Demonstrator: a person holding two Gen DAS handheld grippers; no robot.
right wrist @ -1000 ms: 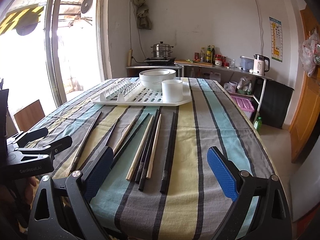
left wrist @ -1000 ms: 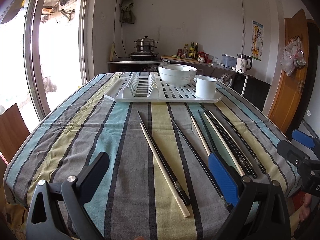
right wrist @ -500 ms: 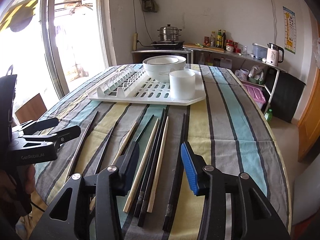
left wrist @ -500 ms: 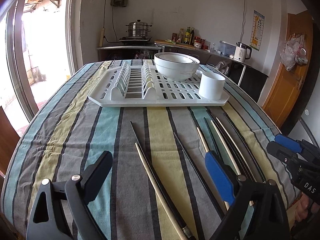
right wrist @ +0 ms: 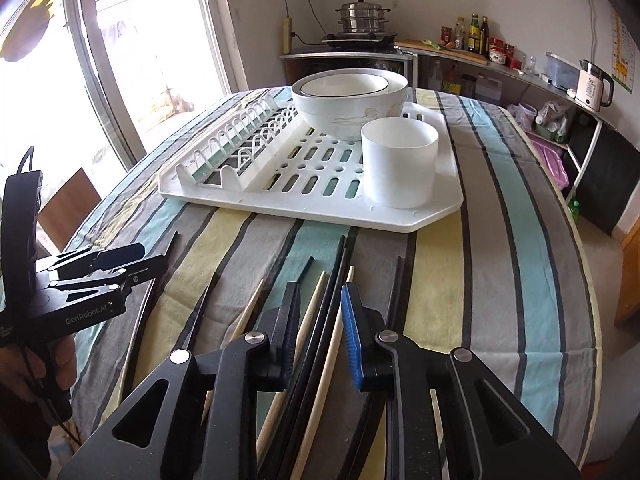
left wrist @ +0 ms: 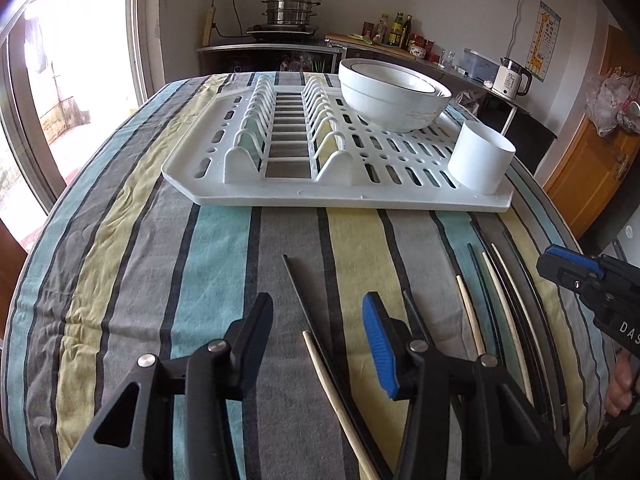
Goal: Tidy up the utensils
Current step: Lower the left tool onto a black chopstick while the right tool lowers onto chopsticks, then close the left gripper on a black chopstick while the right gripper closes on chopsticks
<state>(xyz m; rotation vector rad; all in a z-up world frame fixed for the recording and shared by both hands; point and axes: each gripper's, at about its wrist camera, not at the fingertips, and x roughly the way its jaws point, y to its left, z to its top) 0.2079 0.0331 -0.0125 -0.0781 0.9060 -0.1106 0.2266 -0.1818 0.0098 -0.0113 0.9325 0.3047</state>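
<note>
Several black and pale wooden chopsticks [right wrist: 320, 308] lie side by side on the striped tablecloth. My right gripper [right wrist: 320, 312] is low over them, its jaws narrowed around a few of them without closing. My left gripper [left wrist: 318, 328] is open, straddling a black chopstick [left wrist: 298, 284] and a pale chopstick [left wrist: 320, 364]. A white utensil cup [right wrist: 398, 162] stands at the near right corner of the white drying rack [right wrist: 280, 204]; it also shows in the left wrist view [left wrist: 480, 158].
Nested white bowls [left wrist: 394, 94] sit on the rack [left wrist: 320, 194] behind the cup. The table's right edge [right wrist: 592, 320] drops off beside the chopsticks. A wooden chair [right wrist: 68, 208] stands at the left. A counter with pots and bottles lines the far wall.
Both grippers have moved forward and down toward the chopsticks. Both sets of jaws have narrowed, the right one much more than the left.
</note>
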